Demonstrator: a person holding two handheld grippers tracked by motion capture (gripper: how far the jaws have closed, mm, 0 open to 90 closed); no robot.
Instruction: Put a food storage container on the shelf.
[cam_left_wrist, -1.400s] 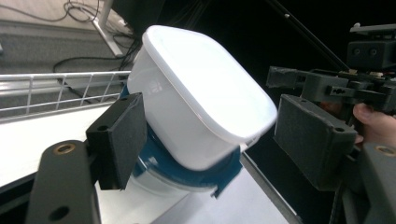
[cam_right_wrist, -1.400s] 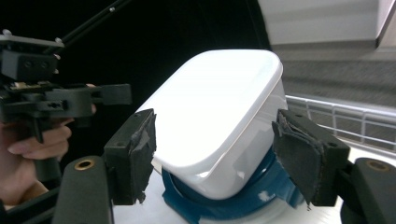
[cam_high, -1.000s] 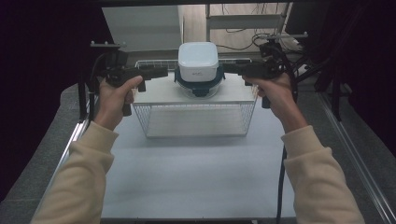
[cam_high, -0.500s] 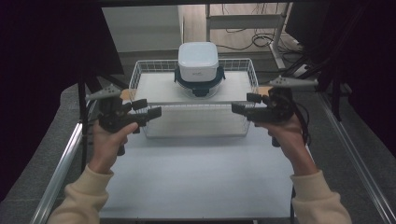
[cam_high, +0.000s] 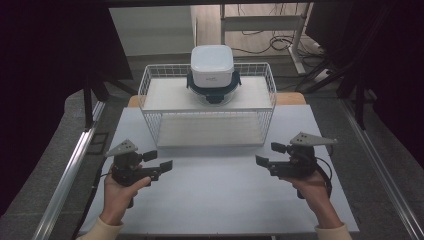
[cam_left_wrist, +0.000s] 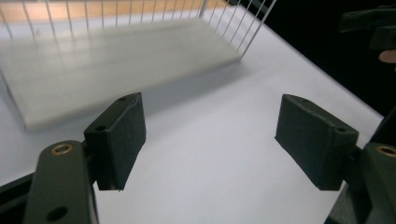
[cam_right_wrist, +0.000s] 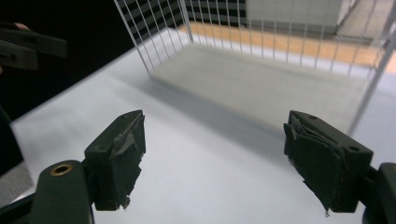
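Holding both grippers, left (cam_high: 165, 166) and right (cam_high: 263, 161), jaws spread empty, I judge the wire basket (cam_high: 207, 127) ahead light, stiff; grip its end rims, mind the container (cam_high: 212, 67) resting on top.

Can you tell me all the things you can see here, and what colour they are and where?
wire basket: one, white, far half of the table, centred
food container: one, white lid, dark blue clips, clear base, at the basket's far middle
table: one, white top, under everything
cables: several, dark, on the floor beyond the table
left gripper: one, black, grey plate on top, near left of the table, jaws open and empty
right gripper: one, black, grey plate on top, near right, jaws open and empty
hands: two, each holding a gripper
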